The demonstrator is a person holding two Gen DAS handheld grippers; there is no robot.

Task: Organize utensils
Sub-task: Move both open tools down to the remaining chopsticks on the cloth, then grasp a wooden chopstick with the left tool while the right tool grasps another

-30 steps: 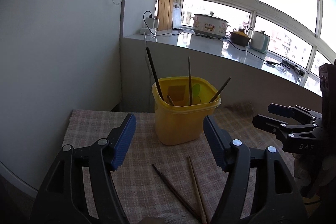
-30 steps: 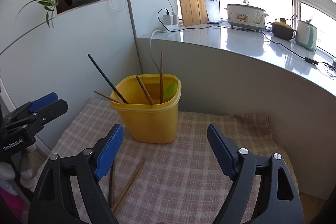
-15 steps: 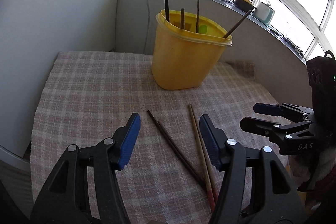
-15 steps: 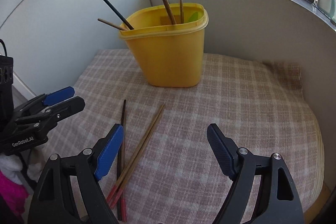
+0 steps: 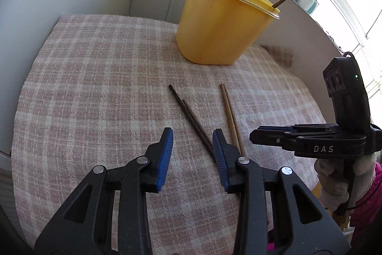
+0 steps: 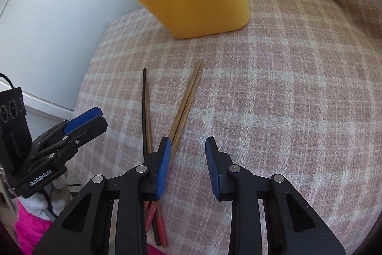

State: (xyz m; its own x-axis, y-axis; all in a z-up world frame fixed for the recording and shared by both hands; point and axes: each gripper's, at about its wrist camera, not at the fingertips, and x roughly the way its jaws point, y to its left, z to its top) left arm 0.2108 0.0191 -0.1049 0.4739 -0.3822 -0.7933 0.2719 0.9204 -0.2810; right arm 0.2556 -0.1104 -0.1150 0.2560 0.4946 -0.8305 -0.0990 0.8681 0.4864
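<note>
Four chopsticks [image 5: 191, 116] just beyond L gripper [image 5: 193, 142].

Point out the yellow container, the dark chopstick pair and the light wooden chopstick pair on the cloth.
yellow container [image 5: 214, 25]: left wrist view, middle of its front wall.
dark chopstick pair [image 5: 188, 112]: left wrist view, mid-shaft, beyond the tool.
light wooden chopstick pair [image 6: 187, 99]: right wrist view, mid-shaft of the two sticks.

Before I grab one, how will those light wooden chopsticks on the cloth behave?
The light wooden chopsticks look thin and rigid, so probably stiff and light. Lying flat on the checked cloth, they may be awkward to pinch. Side by side, both could lift together, or one might slip free.
</note>
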